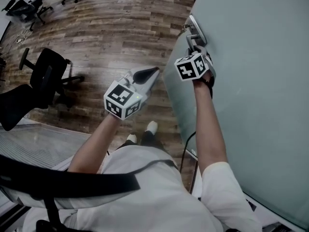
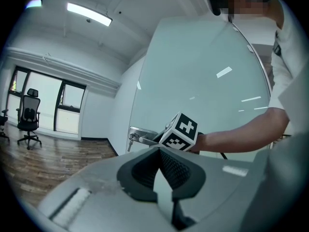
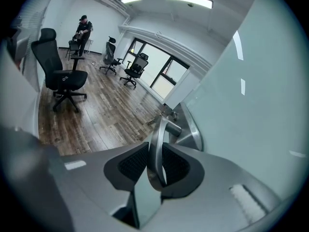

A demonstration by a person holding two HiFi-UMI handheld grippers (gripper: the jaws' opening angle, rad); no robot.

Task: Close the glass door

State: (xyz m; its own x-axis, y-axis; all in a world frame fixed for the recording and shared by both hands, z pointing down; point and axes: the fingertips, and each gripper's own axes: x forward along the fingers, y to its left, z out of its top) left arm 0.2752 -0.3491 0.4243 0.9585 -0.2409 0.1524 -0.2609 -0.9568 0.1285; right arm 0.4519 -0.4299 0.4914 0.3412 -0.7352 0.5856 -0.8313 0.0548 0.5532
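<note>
The frosted glass door [image 1: 251, 81] fills the right of the head view, and its metal lever handle [image 1: 195, 29] sits near the door's edge. My right gripper [image 1: 195, 45] is shut on that lever. In the right gripper view the handle [image 3: 159, 129] runs between the pads of the right gripper [image 3: 155, 146], with keys hanging by the lock plate. My left gripper [image 1: 154, 71] hangs in the air left of the door edge, touching nothing. In the left gripper view my left gripper [image 2: 159, 150] has its tips together and empty, pointing toward the handle [image 2: 140, 138] and door [image 2: 203, 81].
Black office chairs stand on the wood floor at left [image 1: 46, 76] and at the far back [image 1: 24, 8]. The person's shoes [image 1: 152, 127] stand close to the door edge. Another chair [image 3: 60, 76] and a distant person [image 3: 83, 30] show in the right gripper view.
</note>
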